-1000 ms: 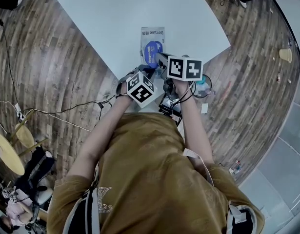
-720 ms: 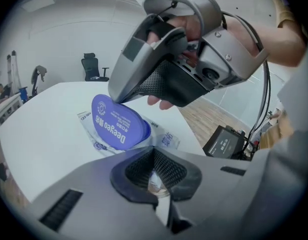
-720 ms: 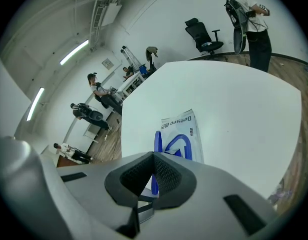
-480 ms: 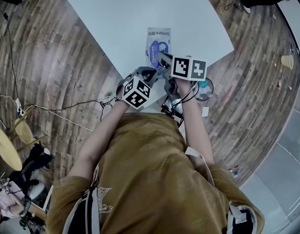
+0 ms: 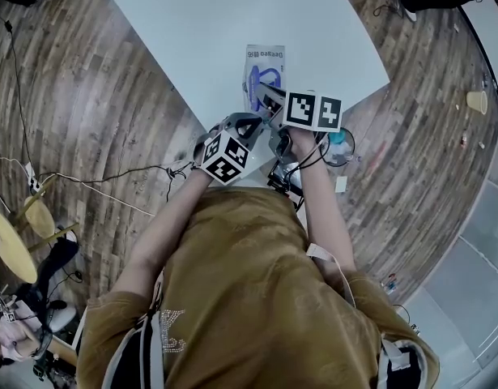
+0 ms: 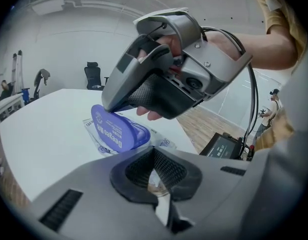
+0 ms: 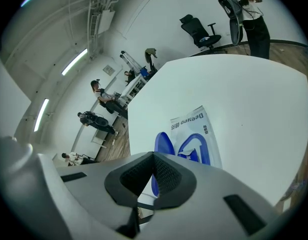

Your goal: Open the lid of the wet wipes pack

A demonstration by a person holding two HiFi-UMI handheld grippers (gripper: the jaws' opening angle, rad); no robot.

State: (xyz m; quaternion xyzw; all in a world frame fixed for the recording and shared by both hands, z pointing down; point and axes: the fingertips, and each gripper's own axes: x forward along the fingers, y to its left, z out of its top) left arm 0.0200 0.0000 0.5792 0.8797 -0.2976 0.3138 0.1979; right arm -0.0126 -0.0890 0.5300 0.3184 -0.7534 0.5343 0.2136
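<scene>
The wet wipes pack (image 5: 265, 57) lies on the white table (image 5: 192, 23), near its front corner. Its blue lid (image 6: 116, 130) stands tilted up off the blue-rimmed opening (image 7: 196, 146). My right gripper (image 5: 269, 96) is shut on the lid's free edge; in the left gripper view its tip (image 6: 107, 106) sits at the lid's top. In the right gripper view the lid (image 7: 163, 146) rises just behind the shut jaws (image 7: 148, 189). My left gripper (image 5: 250, 120) is at the pack's near end, and its jaws (image 6: 156, 184) are shut with crinkled pack film showing between them.
The table edge runs close under both grippers, with wood floor and cables below. A small device with a lit screen (image 6: 224, 146) sits by the person's right side. A paper cup (image 5: 474, 96) stands on the floor. An office chair (image 7: 201, 31) and people are far off.
The blue lid lay flat on the pack a second ago; my right gripper has lifted it upright and uncovered the opening. The left gripper has stayed at the pack's near end.
</scene>
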